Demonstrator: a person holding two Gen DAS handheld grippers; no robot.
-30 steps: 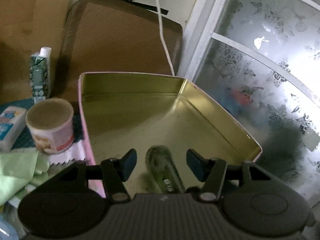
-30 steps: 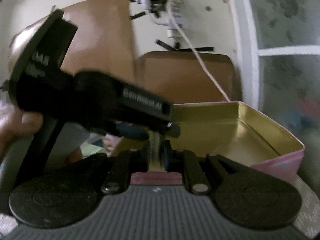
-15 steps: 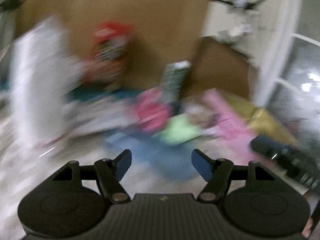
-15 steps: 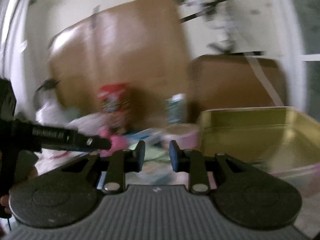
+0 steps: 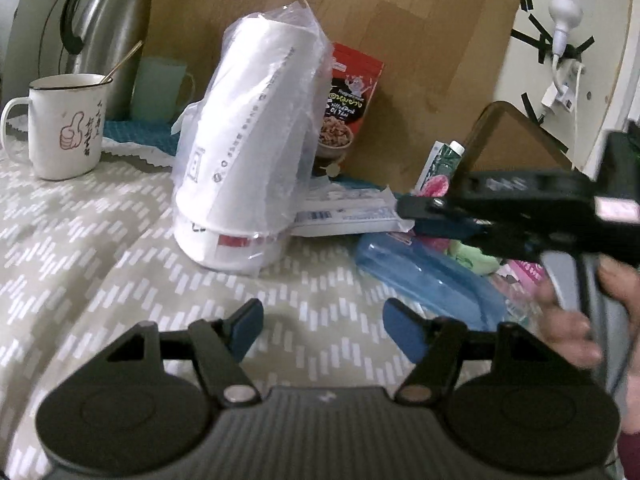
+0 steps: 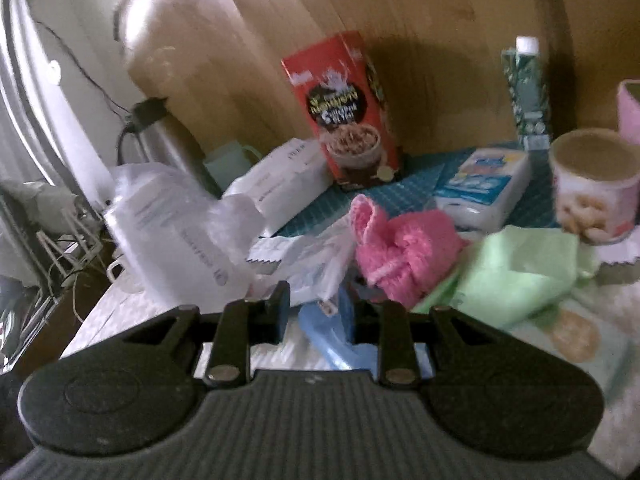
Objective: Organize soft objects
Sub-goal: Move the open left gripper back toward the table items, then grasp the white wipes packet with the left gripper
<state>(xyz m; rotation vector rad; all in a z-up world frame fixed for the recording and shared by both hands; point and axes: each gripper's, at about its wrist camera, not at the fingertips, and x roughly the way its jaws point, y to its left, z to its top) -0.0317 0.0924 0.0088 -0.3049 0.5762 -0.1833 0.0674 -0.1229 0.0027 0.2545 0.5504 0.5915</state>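
Only the left cam catches the thumbs-up mug (image 5: 64, 128); left gripper (image 5: 322, 330) gapes empty, right gripper (image 6: 316, 312) slightly parted, holding nothing.

a crumpled pink knitted cloth (image 6: 396, 256) lies touching a folded light-green cloth (image 6: 516, 276).

The surface (image 5: 100, 248) is wearing a pale cloth with a broken white zigzag print. A white enamel mug (image 5: 64, 126) is standing at its far left, a steel flask (image 5: 108, 36) rising behind it. A bagged stack of white paper cups (image 5: 248, 152) is leaning near the middle. A blue plastic case (image 5: 432, 280) is lying to its right, with a pink knitted piece (image 6: 400, 256) and a green cloth (image 6: 516, 276) crowding beside it. A red snack box (image 6: 344, 108), a green carton (image 6: 528, 96) and an open tub (image 6: 596, 188) are standing along the back.
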